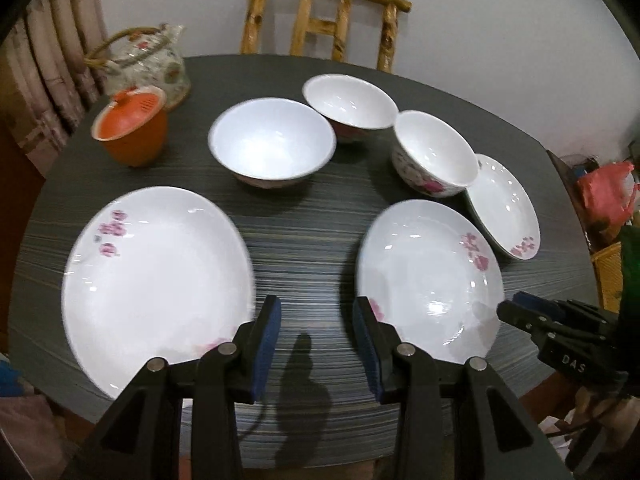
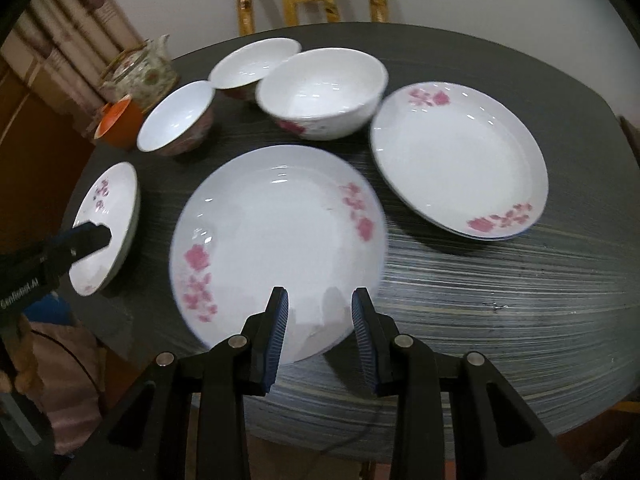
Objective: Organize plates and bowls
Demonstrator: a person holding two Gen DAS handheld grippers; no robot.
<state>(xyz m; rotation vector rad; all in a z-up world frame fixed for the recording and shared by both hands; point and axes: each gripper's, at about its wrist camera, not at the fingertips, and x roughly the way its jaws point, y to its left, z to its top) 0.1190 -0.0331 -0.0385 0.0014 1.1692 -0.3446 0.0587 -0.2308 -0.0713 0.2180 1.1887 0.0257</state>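
Note:
Three white plates with pink flowers lie on the dark striped table [image 1: 304, 220]: a left plate [image 1: 156, 280], a middle plate [image 1: 428, 284] and a right plate [image 1: 504, 208]. Behind them stand three white bowls [image 1: 272, 144], [image 1: 348, 104], [image 1: 436, 156]. My left gripper [image 1: 318, 340] hangs open over the bare strip between the left and middle plates, with nothing in it. In the right wrist view my right gripper [image 2: 320, 320] is open above the near rim of the middle plate [image 2: 280, 248], holding nothing. The right plate [image 2: 460, 160] and left plate [image 2: 108, 228] flank it.
An orange lidded cup [image 1: 132, 128] and a glass teapot [image 1: 148, 64] stand at the table's far left. A bamboo chair [image 1: 320, 20] is behind the table. A red bag [image 1: 604, 192] lies off to the right. Each gripper shows at the edge of the other's view.

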